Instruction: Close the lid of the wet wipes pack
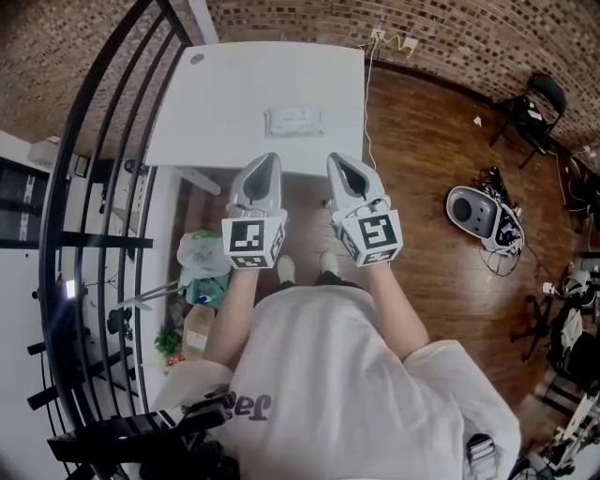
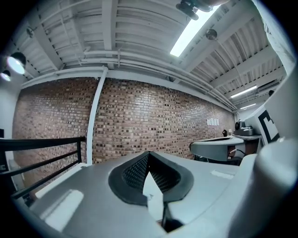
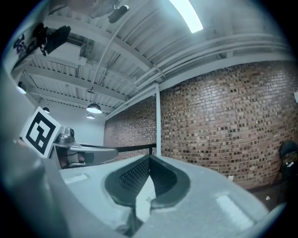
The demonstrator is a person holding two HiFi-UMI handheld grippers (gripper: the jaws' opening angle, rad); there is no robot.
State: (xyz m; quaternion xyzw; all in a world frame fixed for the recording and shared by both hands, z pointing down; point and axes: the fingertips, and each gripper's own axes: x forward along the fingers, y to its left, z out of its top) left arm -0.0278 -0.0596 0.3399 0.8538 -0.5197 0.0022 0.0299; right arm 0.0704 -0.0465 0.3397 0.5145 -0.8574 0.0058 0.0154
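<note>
The wet wipes pack (image 1: pixel 295 120) is a pale flat packet lying near the middle of the white table (image 1: pixel 225 103); it is too small to tell how its lid stands. My left gripper (image 1: pixel 266 157) and right gripper (image 1: pixel 337 157) hover side by side over the table's near edge, short of the pack and apart from it. In the left gripper view the left gripper (image 2: pixel 149 154) has its jaws met at the tip, holding nothing. In the right gripper view the right gripper (image 3: pixel 150 159) looks the same. Both gripper views face the brick wall and ceiling, so the pack is out of their sight.
A black curved railing (image 1: pixel 84 187) runs down the left. Bags and clutter (image 1: pixel 202 272) lie on the floor left of my legs. On the wooden floor to the right are a grey device (image 1: pixel 473 214) with cables and a black chair (image 1: pixel 536 111). A brick wall (image 1: pixel 450 28) stands behind the table.
</note>
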